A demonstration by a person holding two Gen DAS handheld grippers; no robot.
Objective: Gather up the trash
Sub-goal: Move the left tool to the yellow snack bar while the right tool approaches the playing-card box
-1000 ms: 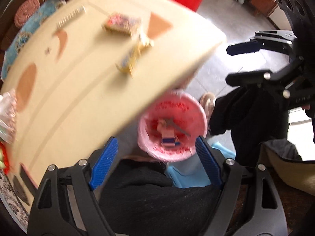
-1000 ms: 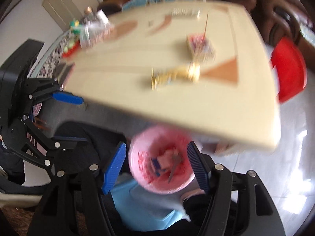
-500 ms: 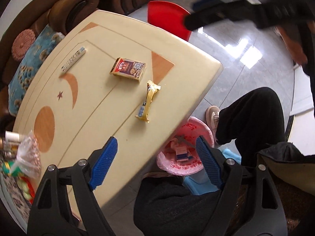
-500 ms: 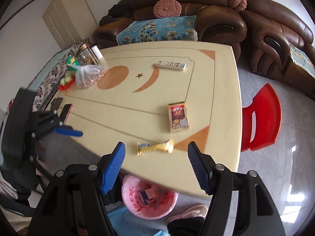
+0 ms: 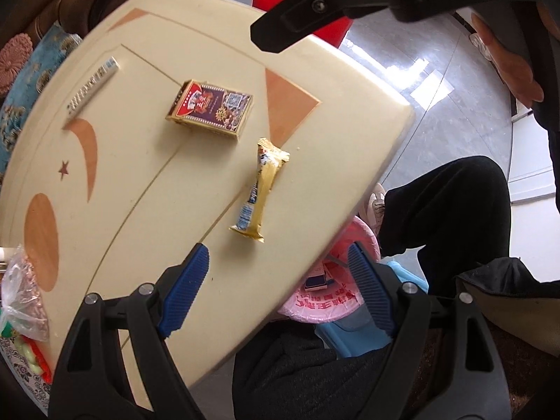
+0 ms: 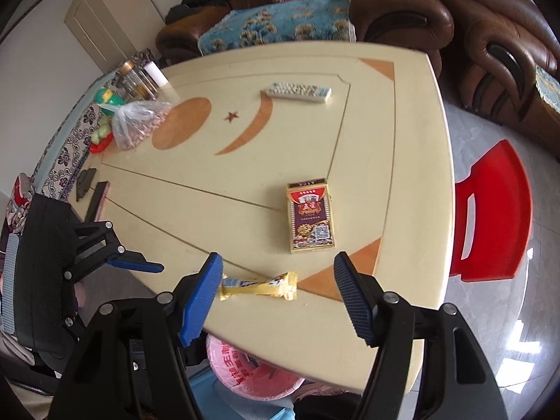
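Observation:
A gold snack wrapper (image 5: 261,189) lies on the cream table (image 5: 140,182) near its front edge; it also shows in the right wrist view (image 6: 259,285). A red and purple card box (image 6: 310,217) lies just beyond it, also in the left wrist view (image 5: 210,108). A pink-lined trash bin (image 5: 329,294) with some trash in it stands on the floor under the table edge (image 6: 252,378). My left gripper (image 5: 276,287) is open and empty above the table edge. My right gripper (image 6: 280,301) is open and empty, hovering over the wrapper.
A remote control (image 6: 297,91) lies at the far side of the table. A plastic bag (image 6: 136,122), jars and toys sit at the left. A red chair (image 6: 490,210) stands to the right. Brown sofas stand behind. A person's dark-trousered legs (image 5: 444,210) are beside the bin.
Both grippers have risen from just over the bin to above the table edge. The wrapper and card box now lie in front of them. Both stay open.

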